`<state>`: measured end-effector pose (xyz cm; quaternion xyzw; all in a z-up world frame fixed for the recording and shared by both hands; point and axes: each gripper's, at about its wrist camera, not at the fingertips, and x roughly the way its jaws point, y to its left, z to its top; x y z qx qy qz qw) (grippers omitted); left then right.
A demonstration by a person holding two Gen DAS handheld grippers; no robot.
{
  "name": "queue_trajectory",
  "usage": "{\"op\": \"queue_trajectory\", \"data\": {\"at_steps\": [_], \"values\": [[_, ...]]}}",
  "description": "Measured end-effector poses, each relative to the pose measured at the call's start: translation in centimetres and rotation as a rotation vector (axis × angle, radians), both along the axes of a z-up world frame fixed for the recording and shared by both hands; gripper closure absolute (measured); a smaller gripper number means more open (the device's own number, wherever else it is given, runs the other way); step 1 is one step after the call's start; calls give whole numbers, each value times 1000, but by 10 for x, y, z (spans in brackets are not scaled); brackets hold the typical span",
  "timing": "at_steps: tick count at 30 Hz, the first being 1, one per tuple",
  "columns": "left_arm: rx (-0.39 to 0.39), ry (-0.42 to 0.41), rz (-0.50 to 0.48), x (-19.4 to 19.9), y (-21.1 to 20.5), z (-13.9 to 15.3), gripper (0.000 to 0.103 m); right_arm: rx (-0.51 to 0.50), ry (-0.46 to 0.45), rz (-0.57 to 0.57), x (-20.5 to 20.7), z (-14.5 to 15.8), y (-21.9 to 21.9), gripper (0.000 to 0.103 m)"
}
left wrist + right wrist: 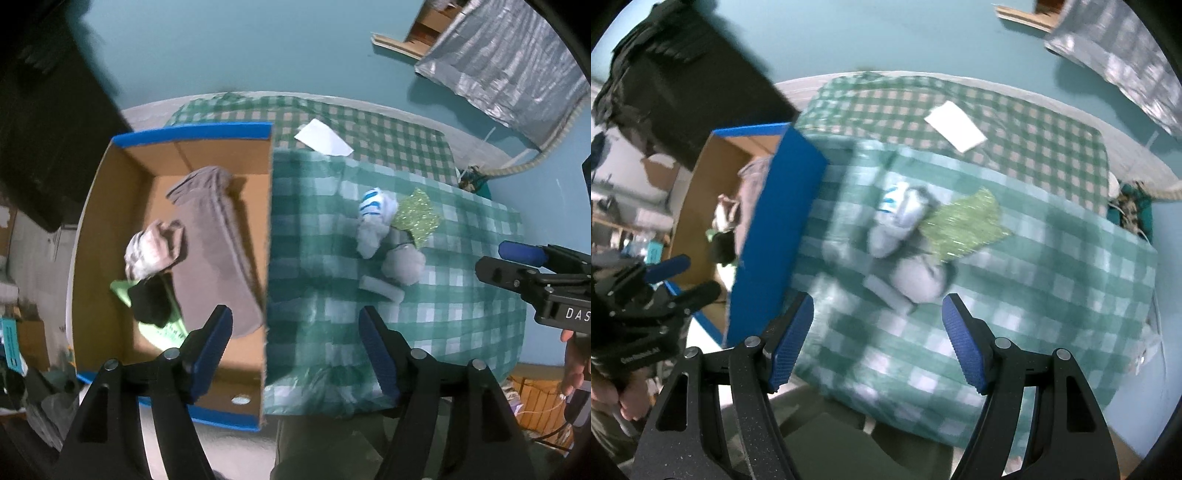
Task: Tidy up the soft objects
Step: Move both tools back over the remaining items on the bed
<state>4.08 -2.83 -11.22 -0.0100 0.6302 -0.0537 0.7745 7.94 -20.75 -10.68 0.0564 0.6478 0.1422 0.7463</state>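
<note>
Where the bench's checked cloth [424, 295] ends at left, a blue-edged cardboard box [99, 229] holds a grey towel [214, 236], a pale sock [151, 251], a black item [151, 302] and a green piece [122, 290]. Left tool [295, 345] hangs wide and empty over the box wall. Centre of cloth: a blue-striped white sock [376, 205], grey bundles [402, 264], a glittery green piece [417, 216] and white paper [323, 137]. Right tool [877, 341] stands wide, empty, just short of them.

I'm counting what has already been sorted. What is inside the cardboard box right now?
Inside the cardboard box lie a grey towel, a pale striped sock bundle, a black item and a light green piece beneath it. Anything under the towel is covered.
</note>
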Motion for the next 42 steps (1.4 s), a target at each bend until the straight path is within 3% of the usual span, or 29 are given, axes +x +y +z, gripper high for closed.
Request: {"op": "queue_trajectory", "data": {"at_steps": [12,21,28,42], "values": [[23,3,-119,21,-50,-10,28,-21,33,-118,4,-19,-56,30],[-5,37,-161,38,-72,-31,28,-60,30,-124,22,-45,-68,30],[48,74,-200,57,-90,-60,28,-74,23,-93,46,-67,-64,30],[57,133,-263,86,-107,-105,28,-160,60,76,83,-128,-39,30]]}}
